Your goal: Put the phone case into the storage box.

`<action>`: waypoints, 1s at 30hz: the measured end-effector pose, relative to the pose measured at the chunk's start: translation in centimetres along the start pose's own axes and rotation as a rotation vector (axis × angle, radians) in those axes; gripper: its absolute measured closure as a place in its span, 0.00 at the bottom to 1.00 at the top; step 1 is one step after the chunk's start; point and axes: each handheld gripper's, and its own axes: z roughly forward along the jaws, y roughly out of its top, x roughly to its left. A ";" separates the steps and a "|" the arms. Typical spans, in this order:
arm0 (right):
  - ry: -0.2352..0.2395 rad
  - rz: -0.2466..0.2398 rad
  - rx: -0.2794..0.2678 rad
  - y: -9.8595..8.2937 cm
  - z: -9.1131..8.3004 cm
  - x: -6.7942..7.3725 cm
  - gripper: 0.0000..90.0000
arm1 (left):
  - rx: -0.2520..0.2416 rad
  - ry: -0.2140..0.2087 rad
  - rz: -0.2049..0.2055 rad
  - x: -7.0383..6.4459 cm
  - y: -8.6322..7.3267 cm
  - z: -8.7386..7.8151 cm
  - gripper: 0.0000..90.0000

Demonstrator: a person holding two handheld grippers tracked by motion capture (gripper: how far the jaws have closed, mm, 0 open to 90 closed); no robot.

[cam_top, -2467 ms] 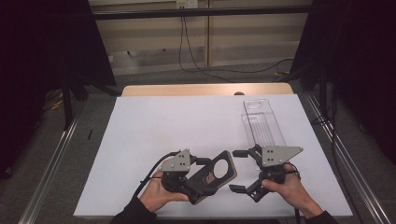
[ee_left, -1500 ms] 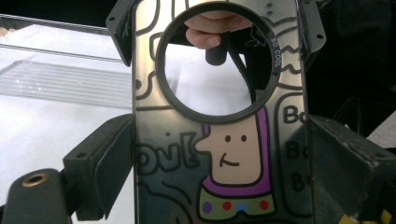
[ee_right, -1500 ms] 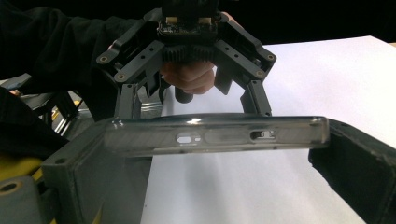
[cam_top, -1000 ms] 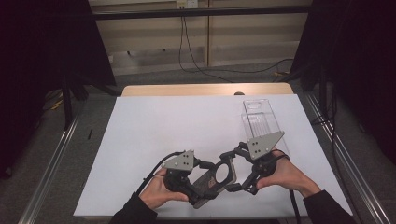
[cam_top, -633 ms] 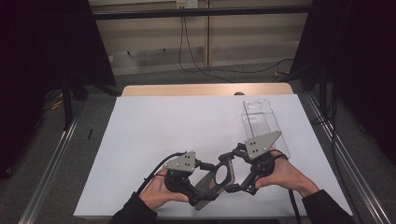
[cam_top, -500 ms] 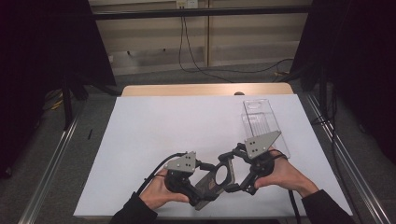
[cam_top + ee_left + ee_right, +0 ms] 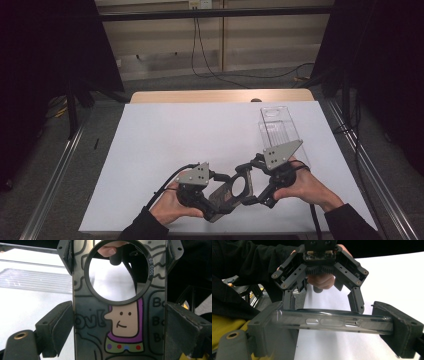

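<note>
Left gripper (image 7: 216, 199), held low at the near edge of the table (image 7: 165, 145): its jaws are seen in the left gripper view pressed against both long edges of a phone case (image 7: 120, 315), so the case is gripped across its width. The case is carried above the white sheet between the two hands, near the table's front edge.

Risk, as judged: the case is a thin, flexible shell, and if it is squeezed or pulled unevenly by two grippers at once, it could be bowed, twisted or popped out of one pair of jaws. The grip on smooth, narrow side walls is slight; a slip toward the table is possible if one hold is eased before the other is secure. The large round opening (image 7: 116, 272) near the top leaves little material there, so that end is likely the weakest.

Materials: the case back is glossy, dark, printed with a cartoon figure in purple and beige and with outlined letters; the opening is ringed by a raised black rim. Its side wall, seen edge-on in the right gripper view, is translucent grey with slotted button cut-outs. Jaw pads are matte black, blocky, worn at the corners.

Right gripper (image 7: 260, 192): its jaws are closed on the ends of the same case, seen in the right gripper view.

Farther right, a clear plastic box (image 7: 278, 131), ribbed and rectangular, lies flat on the sheet, apart from the case.
</note>
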 end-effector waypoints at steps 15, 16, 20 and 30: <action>-0.113 0.089 -0.012 0.0 -1.6 -0.6 0.14 | -0.080 0.072 -0.124 0.4 -0.1 -2.0 0.04; -0.121 0.094 -0.011 0.0 -1.8 -0.7 0.14 | -0.074 0.093 -0.131 0.5 -0.2 -2.2 0.04; -0.170 0.118 -0.026 0.0 -2.4 -0.8 0.13 | -0.080 0.191 -0.145 0.4 -0.7 -3.0 0.04; -0.245 0.143 -0.016 0.1 -3.1 -0.9 0.14 | -0.076 0.358 -0.150 -0.4 -2.7 -6.2 0.03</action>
